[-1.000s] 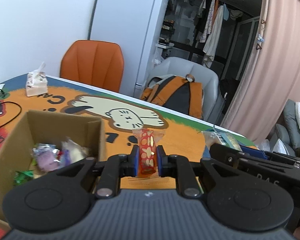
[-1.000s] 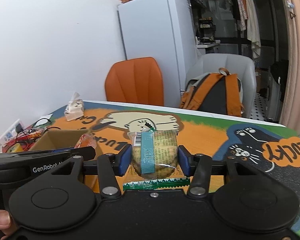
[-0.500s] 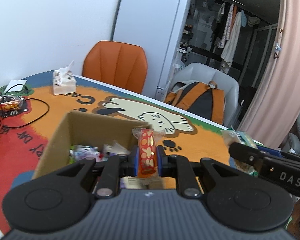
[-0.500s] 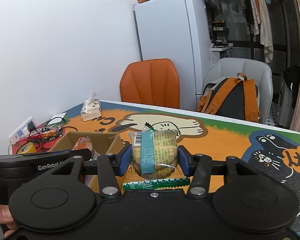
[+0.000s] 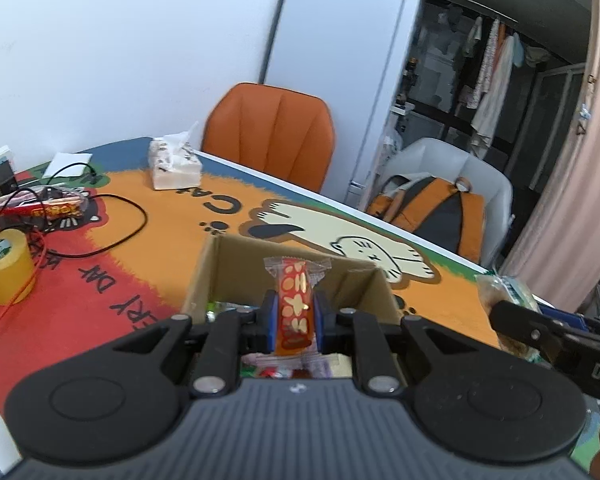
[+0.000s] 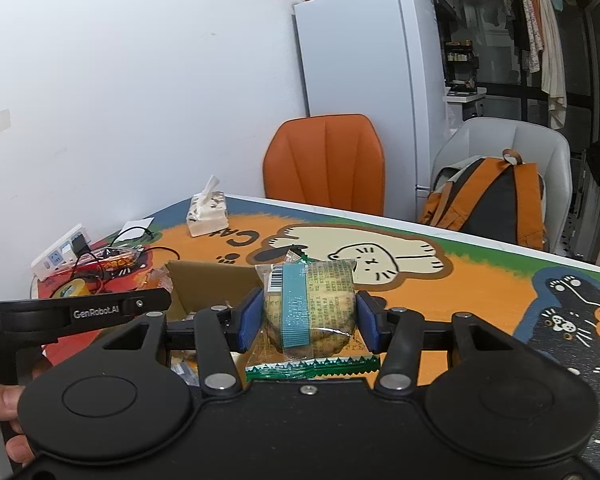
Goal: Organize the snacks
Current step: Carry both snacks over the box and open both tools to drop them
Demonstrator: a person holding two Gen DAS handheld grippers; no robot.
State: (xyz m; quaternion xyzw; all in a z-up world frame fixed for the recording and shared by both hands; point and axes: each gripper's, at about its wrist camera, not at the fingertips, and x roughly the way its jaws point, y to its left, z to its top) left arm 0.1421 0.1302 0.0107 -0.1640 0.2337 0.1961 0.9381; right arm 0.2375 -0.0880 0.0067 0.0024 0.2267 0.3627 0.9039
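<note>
My left gripper [image 5: 295,316] is shut on a red snack packet with gold ovals [image 5: 294,304] and holds it upright over the open cardboard box [image 5: 204,276], which has several wrapped snacks inside. My right gripper [image 6: 307,322] is shut on a clear green-banded cake packet [image 6: 310,308], held above the table just right of the box [image 6: 188,280]. The right gripper and its packet [image 5: 504,292] show at the right edge of the left wrist view. The left gripper's side [image 6: 80,312] shows at the left of the right wrist view.
A tissue pack [image 5: 175,164] stands at the table's far edge. A yellow tape roll [image 5: 4,264], black cable [image 5: 112,220], red snack wrapper [image 5: 36,210] and power strip [image 6: 58,256] lie at the left. An orange chair [image 5: 270,136] and a grey chair with a backpack [image 5: 432,212] stand behind the table.
Both grippers have moved left with their packets. The left gripper went from right of the box to over its opening. Both stay shut.
</note>
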